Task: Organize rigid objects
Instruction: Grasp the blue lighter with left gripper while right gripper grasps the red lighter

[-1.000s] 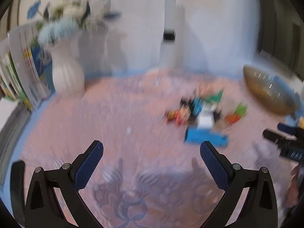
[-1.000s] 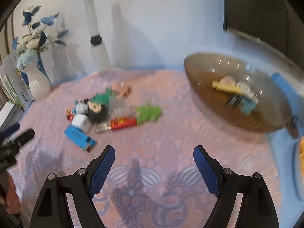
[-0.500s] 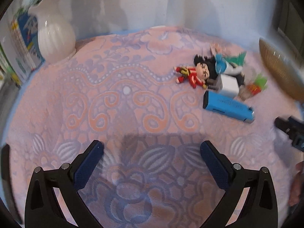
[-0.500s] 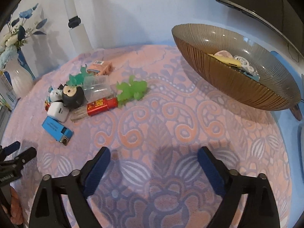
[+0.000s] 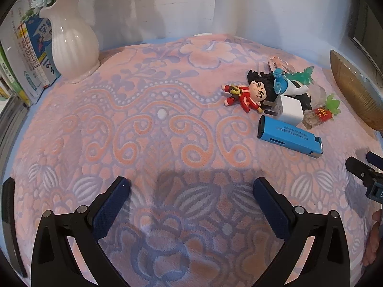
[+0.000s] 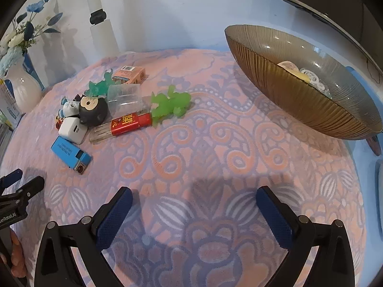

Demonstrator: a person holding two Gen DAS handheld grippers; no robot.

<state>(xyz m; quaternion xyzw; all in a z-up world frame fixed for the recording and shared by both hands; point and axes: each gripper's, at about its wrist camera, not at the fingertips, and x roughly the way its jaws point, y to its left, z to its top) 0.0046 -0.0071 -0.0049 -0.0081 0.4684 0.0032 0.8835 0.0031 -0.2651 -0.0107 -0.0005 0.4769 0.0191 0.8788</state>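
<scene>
A cluster of small objects lies on the patterned pink cloth point(image 5: 148, 129): a blue lighter point(image 6: 70, 151), a white charger cube point(image 6: 73, 130), a black round toy point(image 6: 93, 110), a clear cup point(image 6: 124, 100), a red item in a clear case point(image 6: 126, 124), a green toy point(image 6: 171, 104) and an orange box point(image 6: 130, 74). A red-clothed doll point(image 5: 246, 94) lies beside the charger cube point(image 5: 290, 108). My left gripper point(image 5: 191, 184) hangs open over bare cloth, left of the pile. My right gripper point(image 6: 195, 191) is opening, with nothing between its jaws, between the pile and the brown ribbed bowl point(image 6: 287, 91).
The bowl holds a few small items. A white vase point(image 5: 71, 40) with blue flowers and a row of books point(image 5: 24, 55) stand at the back left. A white post point(image 5: 225, 12) rises by the wall, and a dark screen point(image 6: 335, 4) hangs at the right.
Both grippers have tipped downward and sunk toward the cloth, so the objects sit higher in view. The right jaws have spread wider. No object has moved.
</scene>
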